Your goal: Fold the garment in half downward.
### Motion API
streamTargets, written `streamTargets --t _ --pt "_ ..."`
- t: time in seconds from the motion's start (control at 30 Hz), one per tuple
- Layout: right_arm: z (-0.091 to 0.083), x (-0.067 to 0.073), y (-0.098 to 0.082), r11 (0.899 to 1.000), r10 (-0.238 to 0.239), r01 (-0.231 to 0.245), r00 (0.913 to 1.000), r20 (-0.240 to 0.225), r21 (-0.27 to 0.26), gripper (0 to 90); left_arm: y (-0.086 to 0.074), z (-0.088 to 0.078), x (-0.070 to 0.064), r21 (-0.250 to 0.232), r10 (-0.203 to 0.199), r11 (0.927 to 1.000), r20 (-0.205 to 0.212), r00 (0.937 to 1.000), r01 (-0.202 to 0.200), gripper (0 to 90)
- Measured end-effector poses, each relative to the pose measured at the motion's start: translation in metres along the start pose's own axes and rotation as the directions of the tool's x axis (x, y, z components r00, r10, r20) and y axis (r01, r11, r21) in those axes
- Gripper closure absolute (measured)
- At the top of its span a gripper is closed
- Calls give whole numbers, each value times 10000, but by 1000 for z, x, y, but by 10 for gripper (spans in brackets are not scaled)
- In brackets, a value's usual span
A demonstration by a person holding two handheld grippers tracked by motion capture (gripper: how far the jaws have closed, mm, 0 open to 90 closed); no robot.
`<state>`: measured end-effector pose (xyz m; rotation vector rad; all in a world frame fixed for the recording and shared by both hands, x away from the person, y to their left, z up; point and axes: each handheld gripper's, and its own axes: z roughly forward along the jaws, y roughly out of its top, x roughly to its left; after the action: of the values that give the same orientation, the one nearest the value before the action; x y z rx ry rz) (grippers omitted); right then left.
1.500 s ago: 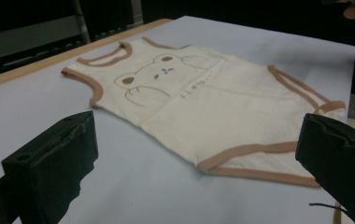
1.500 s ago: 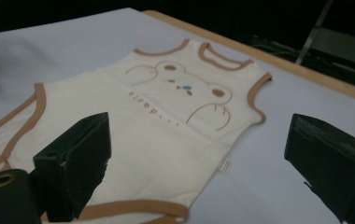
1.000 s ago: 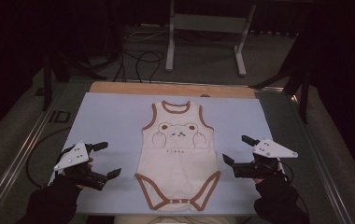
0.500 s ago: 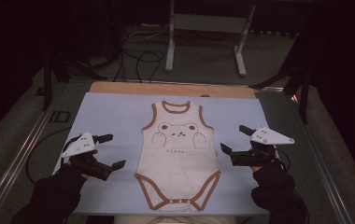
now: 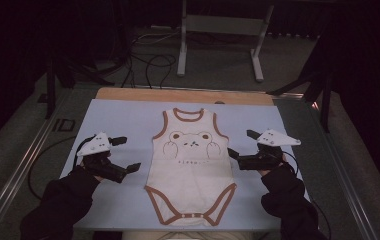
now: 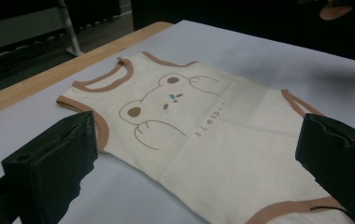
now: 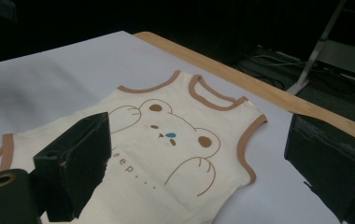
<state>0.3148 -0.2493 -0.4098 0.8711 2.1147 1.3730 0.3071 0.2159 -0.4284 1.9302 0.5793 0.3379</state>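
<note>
Flanking bodysuit point(image 5: 190, 160) | left gripper point(image 5: 123, 154) agape | right gripper point(image 5: 242, 144) agape

The scene was dim, and light fell mainly on the pale blue table cover point(image 5: 128, 125), while the floor and stands behind the cover stayed almost black. The cream bodysuit point(image 5: 190, 160) at the middle of the cover was evenly lit, without glare and with only soft shadows. In both gripper views the near jaws looked dark, and the bodysuit's print point(image 6: 166, 105) stayed readable.
</note>
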Motion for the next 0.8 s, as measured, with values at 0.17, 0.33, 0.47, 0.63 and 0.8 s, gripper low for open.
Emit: streamTargets --t 0.17,0.33,0.47,0.63,0.8 --pt "10 -4 -4 9995 266 -261 9992 -294 191 75 1 8 5 181 -49 9998 -49 10000 50 2" --pt "20 -9 -11 9982 525 -511 9975 -483 300 75 1 16 8 394 -110 9992 -9 9999 110 2" --pt "27 -11 -14 9976 503 -479 9976 -478 493 75 1 21 10 459 -127 9989 16 9999 127 2" --pt "38 -15 -21 9958 593 -557 9971 -482 721 76 1 32 14 587 -163 9982 107 9998 156 2" --pt "48 -19 -29 9936 715 -669 9962 -488 911 76 0 43 17 844 -262 9961 187 9995 245 2"
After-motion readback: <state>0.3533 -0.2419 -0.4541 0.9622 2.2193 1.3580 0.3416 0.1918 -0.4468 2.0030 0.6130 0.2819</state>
